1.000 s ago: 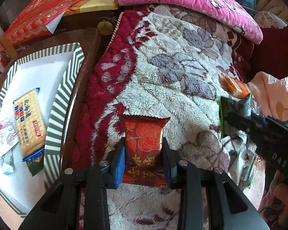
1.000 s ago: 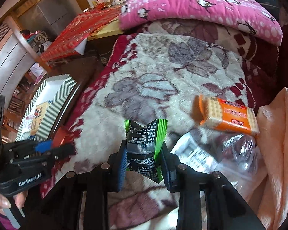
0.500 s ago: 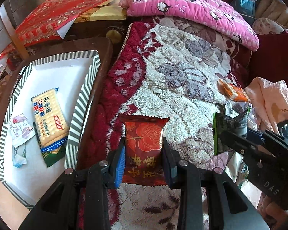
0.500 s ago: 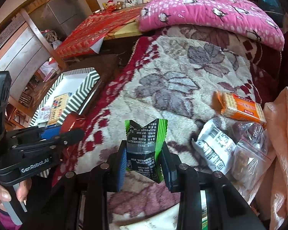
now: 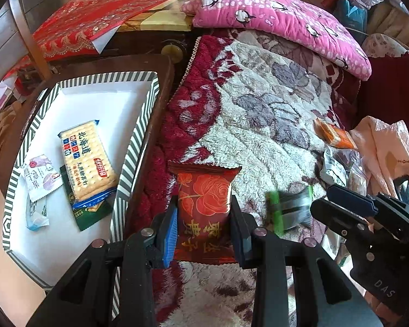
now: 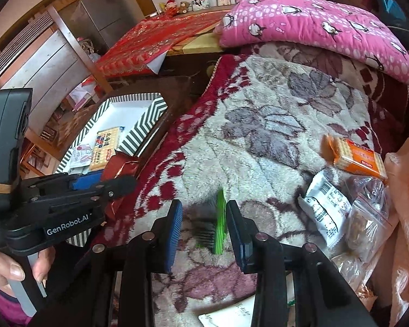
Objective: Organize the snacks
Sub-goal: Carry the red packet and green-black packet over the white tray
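My left gripper (image 5: pixel 203 227) is shut on a red rose-print snack packet (image 5: pixel 204 204), held above the floral blanket (image 5: pixel 259 125) beside the striped box (image 5: pixel 135 147). My right gripper (image 6: pixel 204 224) is open; the green and grey packet (image 6: pixel 216 224) is blurred between and below its jaws, free of them. It also shows blurred in the left wrist view (image 5: pixel 289 212), left of the right gripper (image 5: pixel 340 212). The box holds a cracker pack (image 5: pixel 86 160), a white packet (image 5: pixel 39 177) and a green packet (image 5: pixel 87 215).
An orange cracker pack (image 6: pixel 354 158), a white packet (image 6: pixel 327 212) and a clear bag of snacks (image 6: pixel 368 218) lie on the blanket at right. A pink penguin pillow (image 6: pixel 313 24) lies at the back. Peach cloth (image 5: pixel 381 147) is at far right.
The right gripper has opened and let go of the green packet, which is dropping toward the blanket. Both grippers have drawn back and moved left, bringing more of the striped box into view.
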